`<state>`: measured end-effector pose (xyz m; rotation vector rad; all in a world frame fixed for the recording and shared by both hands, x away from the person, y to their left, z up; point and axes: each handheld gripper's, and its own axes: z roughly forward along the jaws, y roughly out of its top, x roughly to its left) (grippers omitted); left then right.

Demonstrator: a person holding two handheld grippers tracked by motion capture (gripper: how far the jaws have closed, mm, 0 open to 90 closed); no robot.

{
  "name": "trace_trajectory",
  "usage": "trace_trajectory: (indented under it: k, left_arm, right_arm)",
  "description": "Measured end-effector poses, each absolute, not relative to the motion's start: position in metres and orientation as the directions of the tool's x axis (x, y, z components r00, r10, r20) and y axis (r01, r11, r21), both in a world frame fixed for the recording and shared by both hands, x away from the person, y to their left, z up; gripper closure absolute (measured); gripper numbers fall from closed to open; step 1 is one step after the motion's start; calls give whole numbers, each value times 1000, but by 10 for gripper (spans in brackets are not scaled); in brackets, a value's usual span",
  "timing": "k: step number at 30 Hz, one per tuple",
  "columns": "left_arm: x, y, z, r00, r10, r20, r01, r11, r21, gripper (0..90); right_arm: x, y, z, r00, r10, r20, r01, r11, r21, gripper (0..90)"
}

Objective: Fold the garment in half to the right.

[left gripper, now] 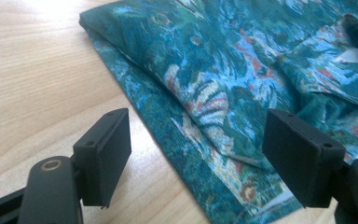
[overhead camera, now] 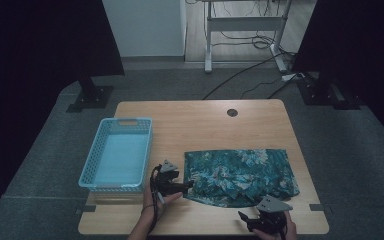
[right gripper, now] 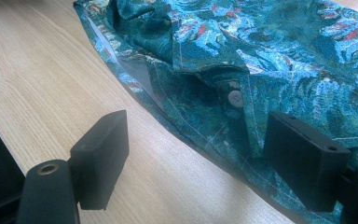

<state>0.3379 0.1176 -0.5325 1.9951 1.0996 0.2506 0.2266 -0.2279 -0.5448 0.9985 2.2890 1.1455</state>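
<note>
A folded teal shirt (overhead camera: 240,176) with a leafy print lies on the right half of the wooden table (overhead camera: 200,125). My left gripper (overhead camera: 189,186) is at the shirt's near left corner, jaws open; in the left gripper view the shirt (left gripper: 223,84) hem runs between the jaws of my left gripper (left gripper: 196,158). My right gripper (overhead camera: 245,218) sits near the table's front edge, just below the shirt's near hem, open. In the right gripper view the shirt (right gripper: 261,60), with a button (right gripper: 235,98) on it, lies ahead of my right gripper (right gripper: 196,158), its edge partly between the jaws.
A light blue plastic basket (overhead camera: 117,152), nothing in it, stands on the table's left side, close to my left hand. A round cable hole (overhead camera: 232,112) is at the table's far edge. Dark curtains, stand bases and floor cables lie beyond the table.
</note>
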Motion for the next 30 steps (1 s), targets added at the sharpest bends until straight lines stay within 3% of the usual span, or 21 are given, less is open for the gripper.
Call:
trace_trajectory:
  k: [10, 30]
  left_arm:
    - [342, 115, -530, 582, 785, -213, 609, -247, 754, 301]
    - [359, 108, -520, 586, 782, -213, 611, -253, 751, 284]
  right_arm:
    - [226, -228, -545, -665, 746, -35, 421, 413, 807, 221]
    - [226, -226, -546, -669, 743, -34, 422, 417, 805, 221]
